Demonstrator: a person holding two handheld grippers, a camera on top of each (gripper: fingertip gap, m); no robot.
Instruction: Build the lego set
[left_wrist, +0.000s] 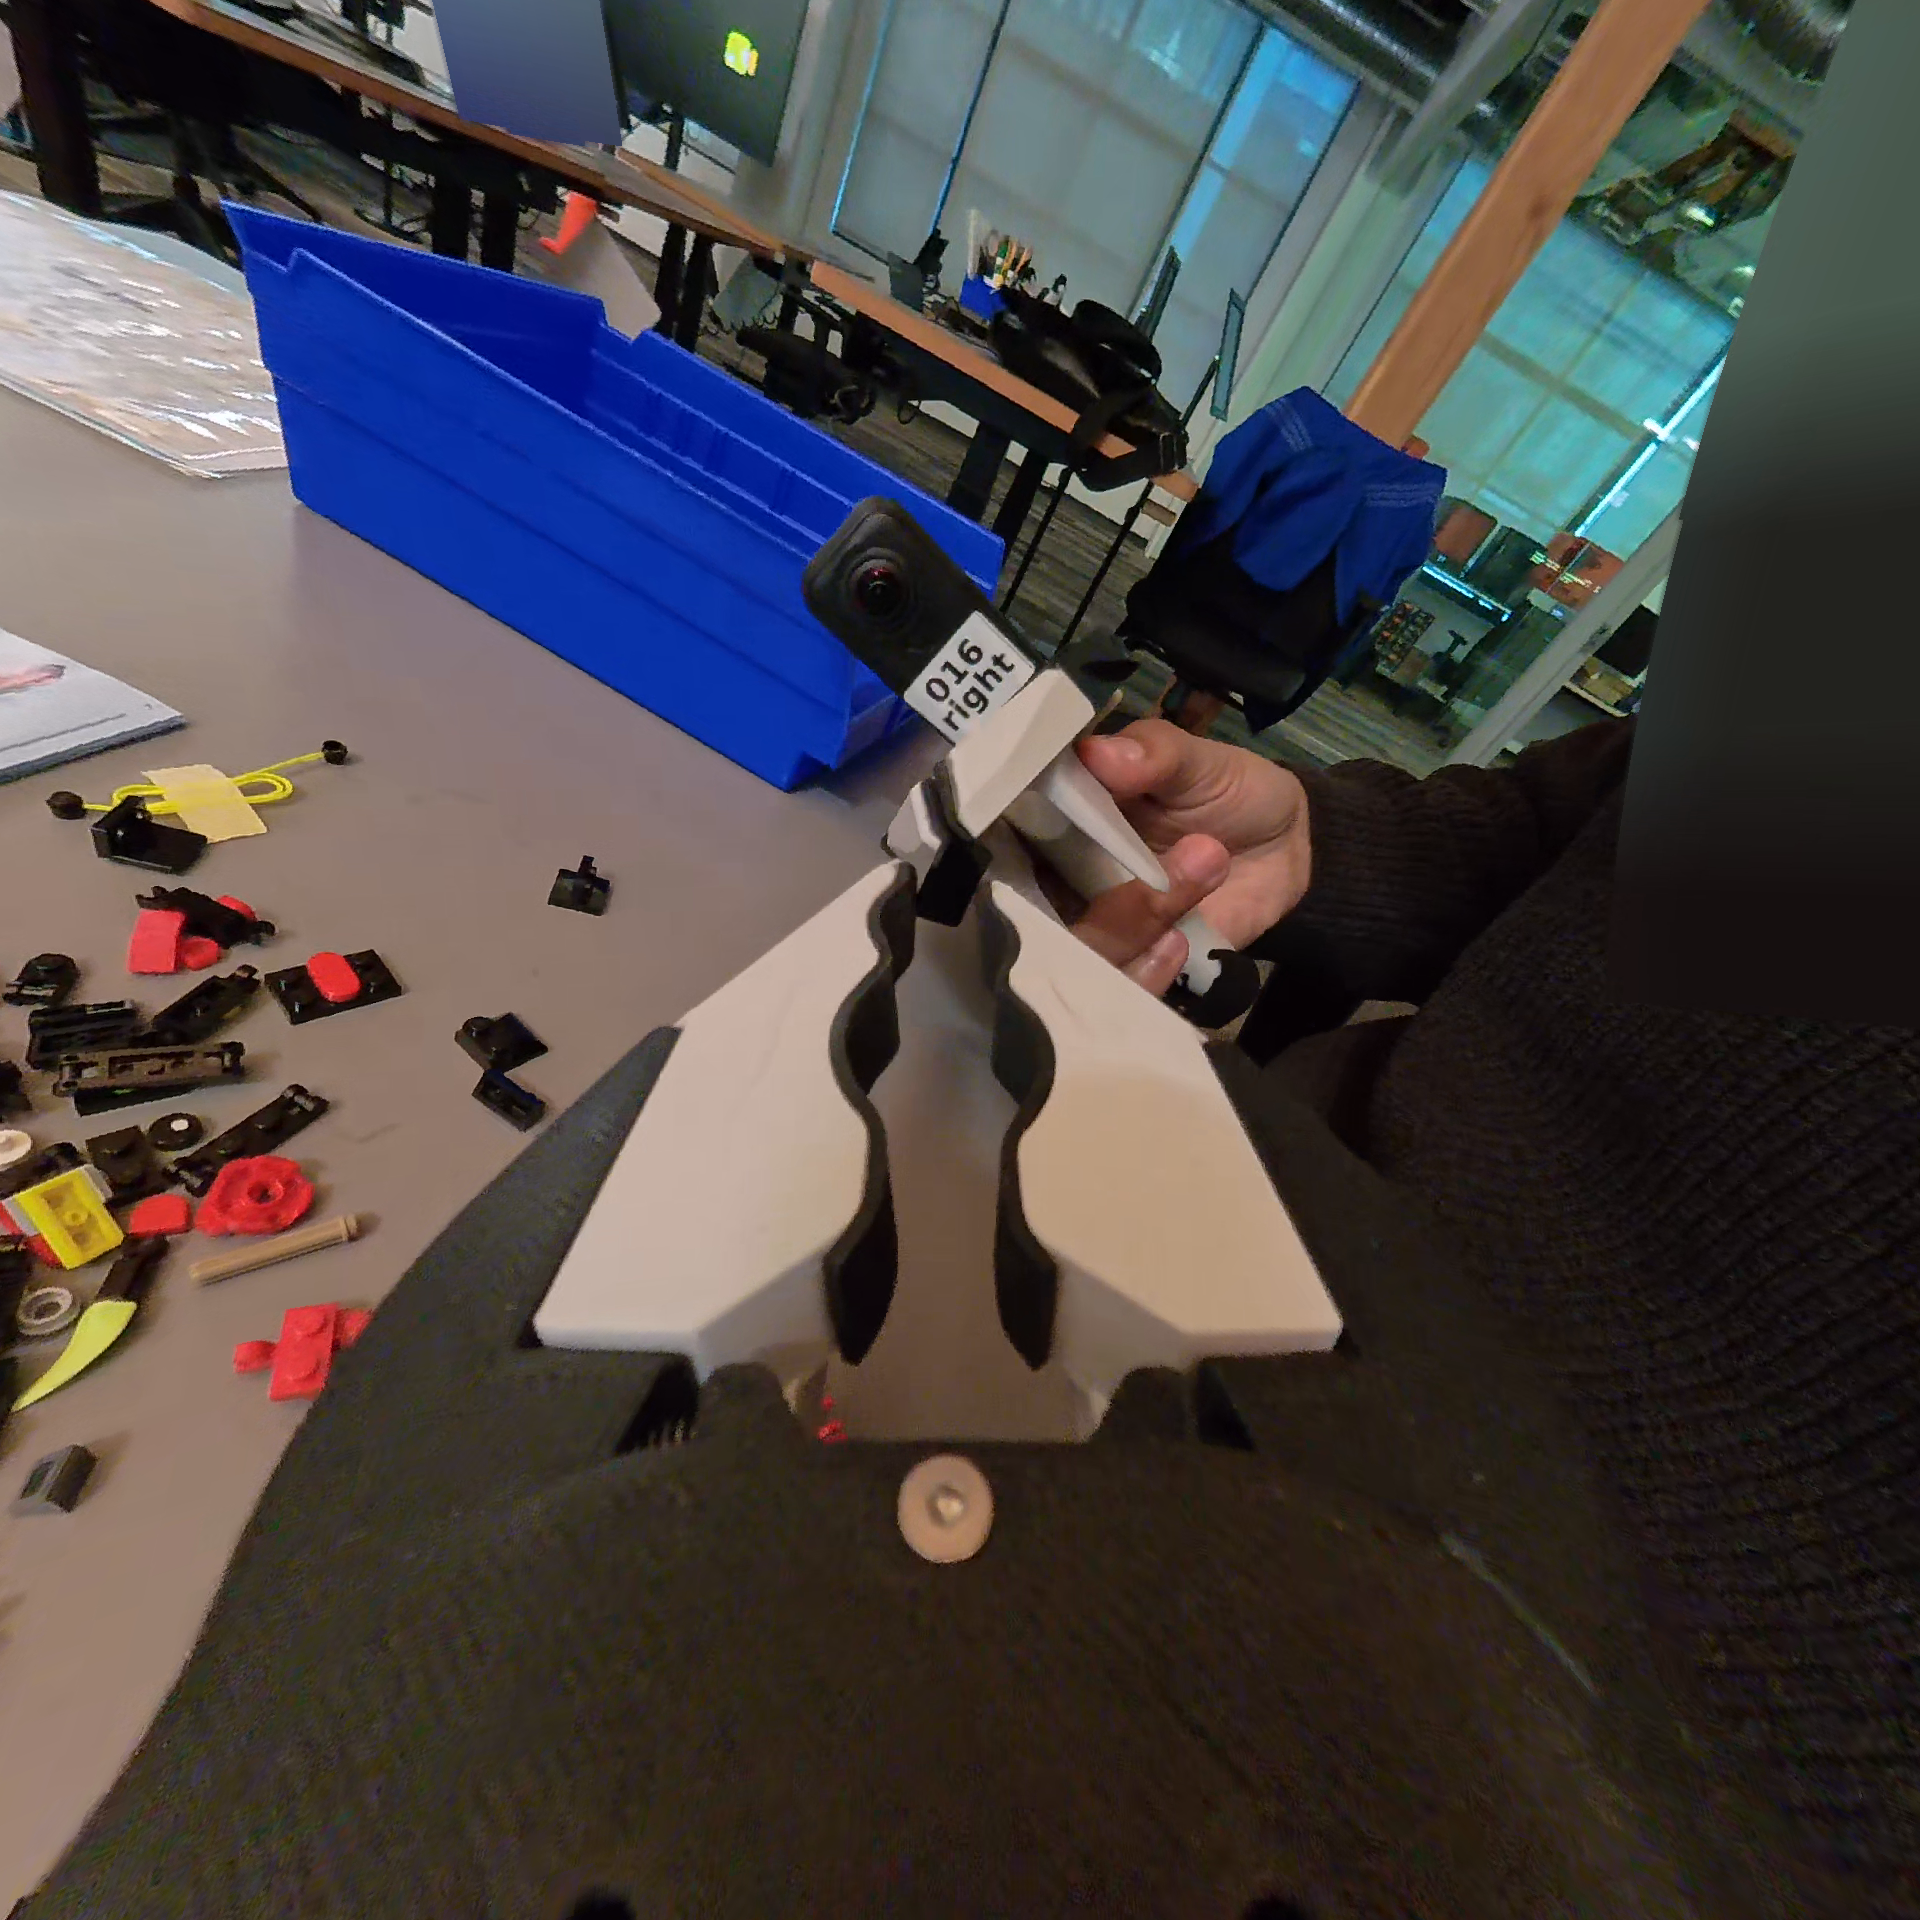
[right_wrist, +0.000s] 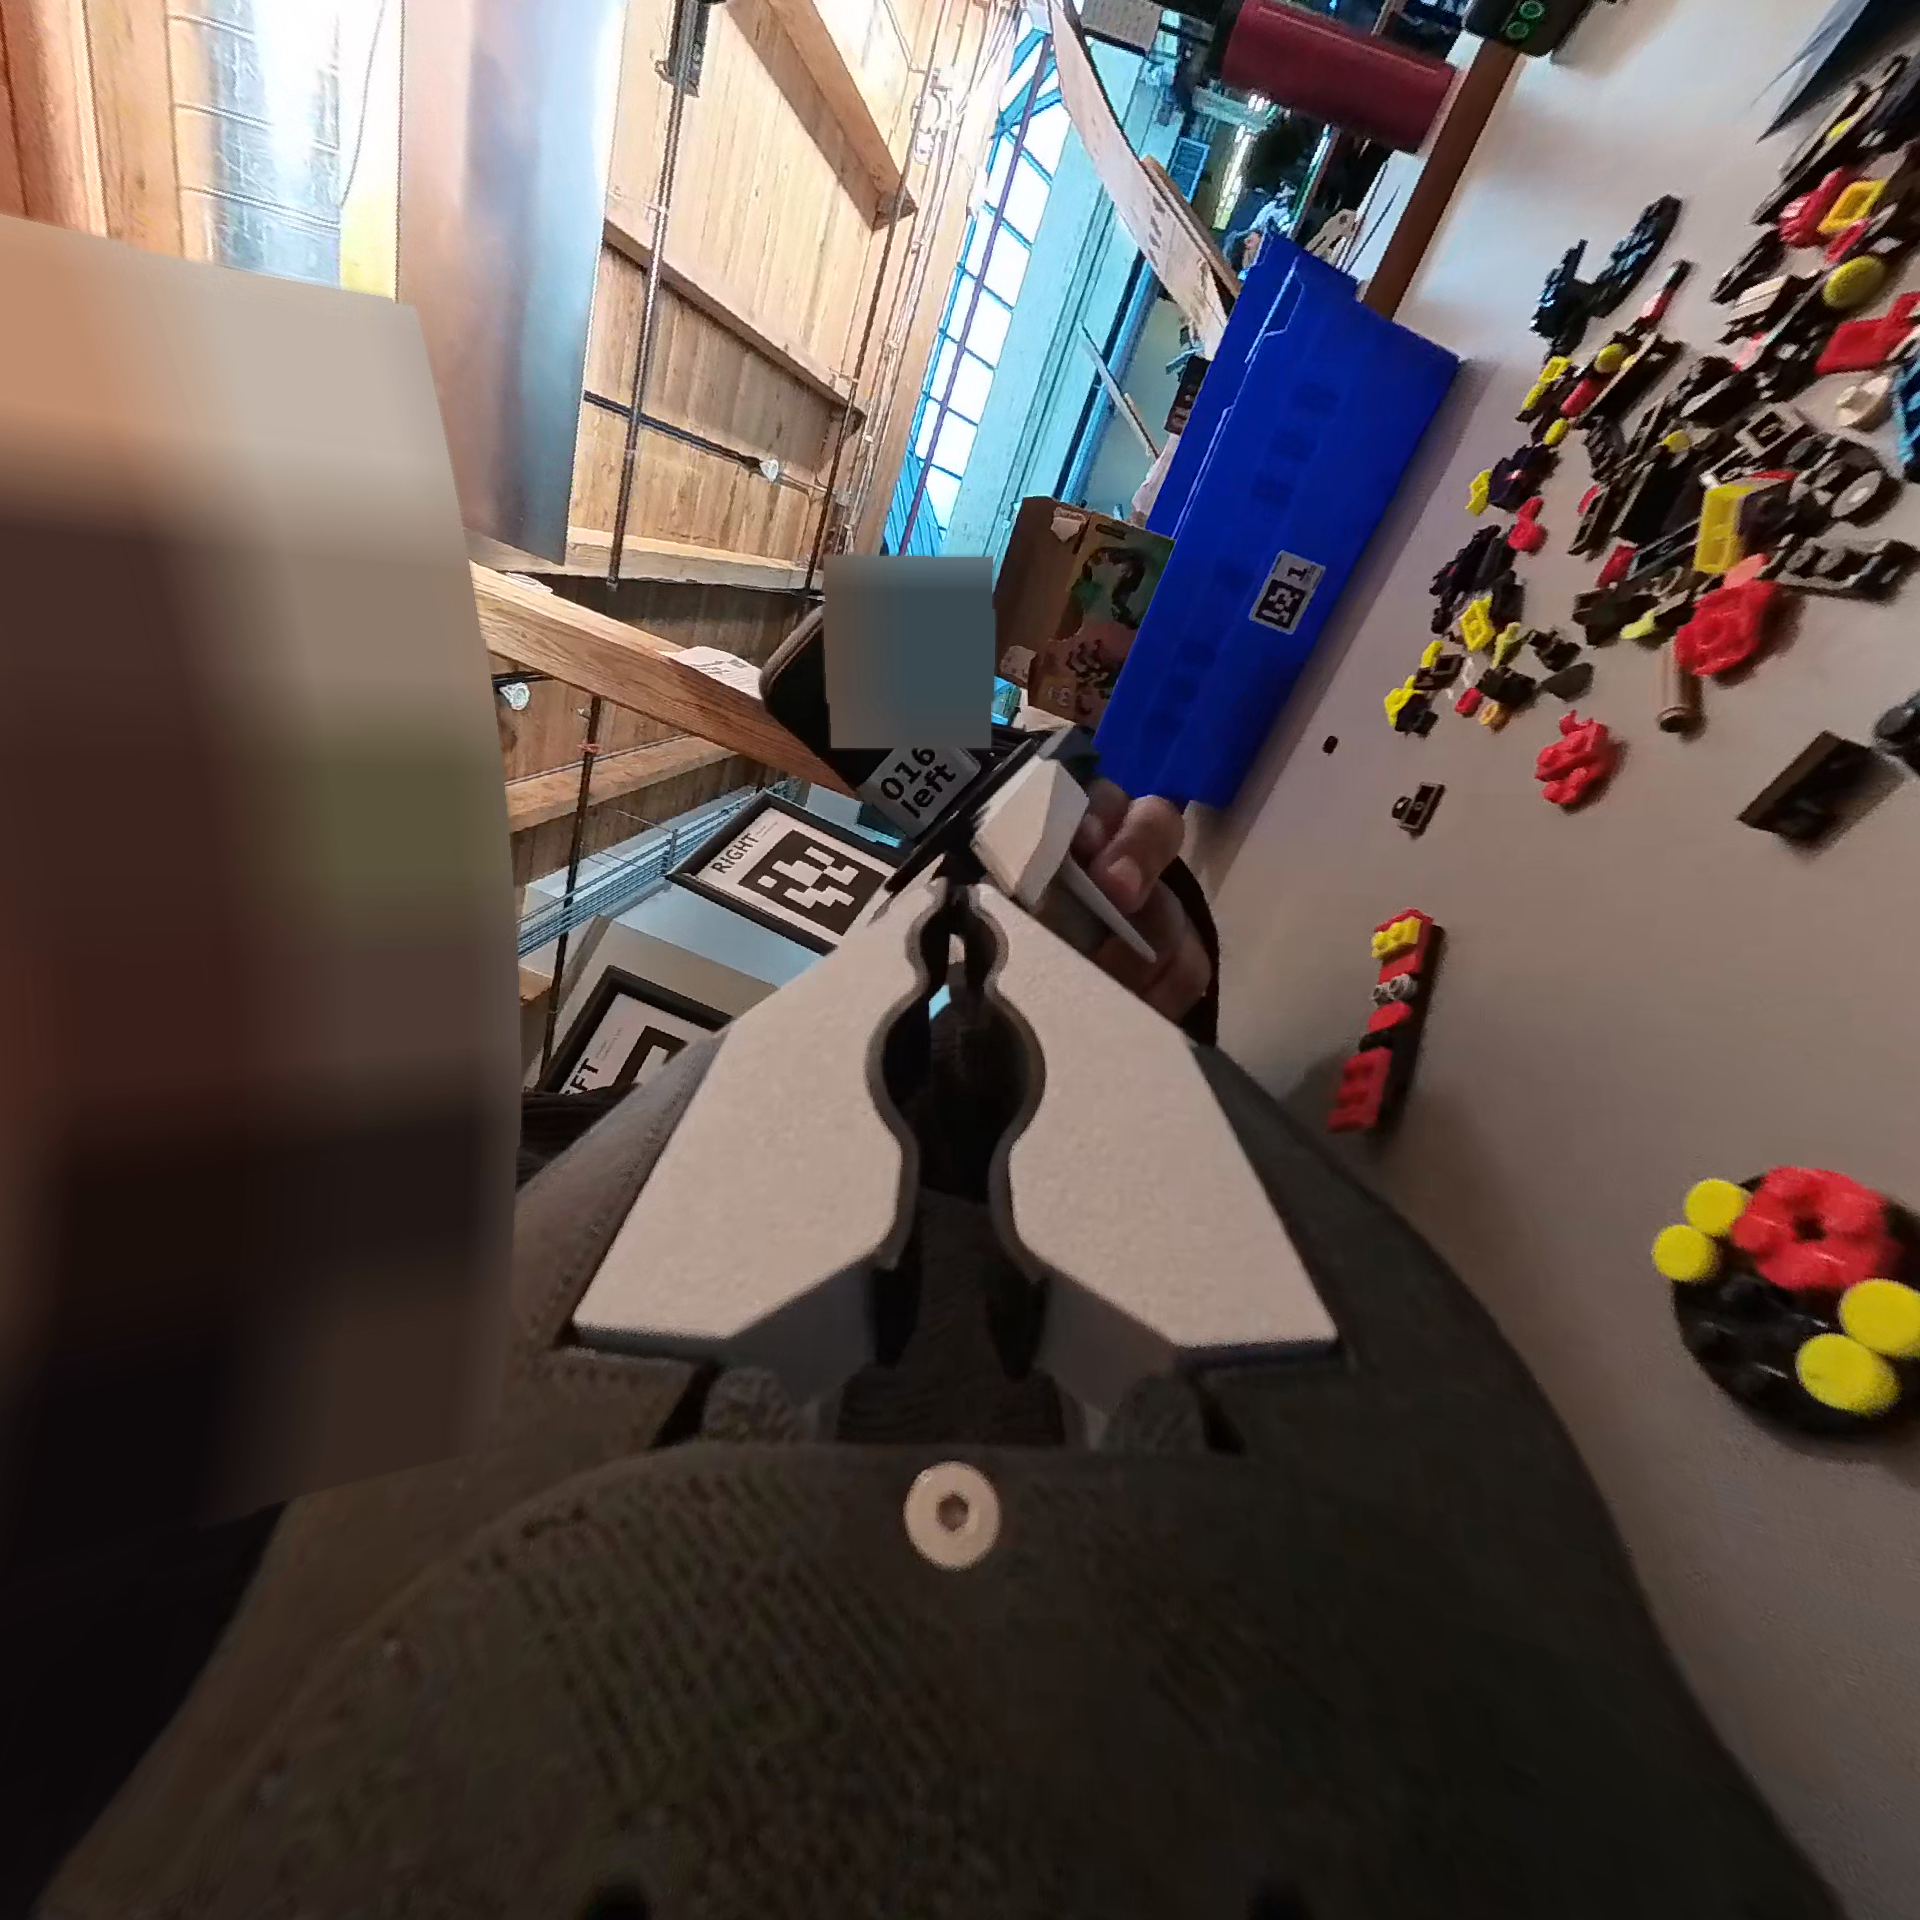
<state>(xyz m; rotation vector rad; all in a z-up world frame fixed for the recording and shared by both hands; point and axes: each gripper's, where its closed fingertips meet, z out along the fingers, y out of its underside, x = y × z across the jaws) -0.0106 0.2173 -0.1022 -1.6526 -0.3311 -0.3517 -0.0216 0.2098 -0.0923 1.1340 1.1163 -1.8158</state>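
My two grippers meet tip to tip in the air above the grey table (left_wrist: 436, 665). My left gripper (left_wrist: 945, 888) is shut on a small black lego piece (left_wrist: 948, 896). My right gripper (right_wrist: 954, 909) is shut on the same black piece (right_wrist: 948, 943) from the opposite side. The right gripper, held by a hand (left_wrist: 1205, 831), also shows in the left wrist view (left_wrist: 930, 821). The left gripper also shows in the right wrist view (right_wrist: 997, 842). A black strip with red and yellow bricks (right_wrist: 1387, 1023) and a round black plate with a red gear and yellow studs (right_wrist: 1808, 1299) lie on the table.
Several loose black, red and yellow pieces (left_wrist: 135, 1060) lie scattered on the table's left, with a red gear (left_wrist: 255, 1195) and a tan axle (left_wrist: 275, 1247). A blue bin (left_wrist: 582, 499) stands behind them. A booklet (left_wrist: 62, 707) lies at the left edge.
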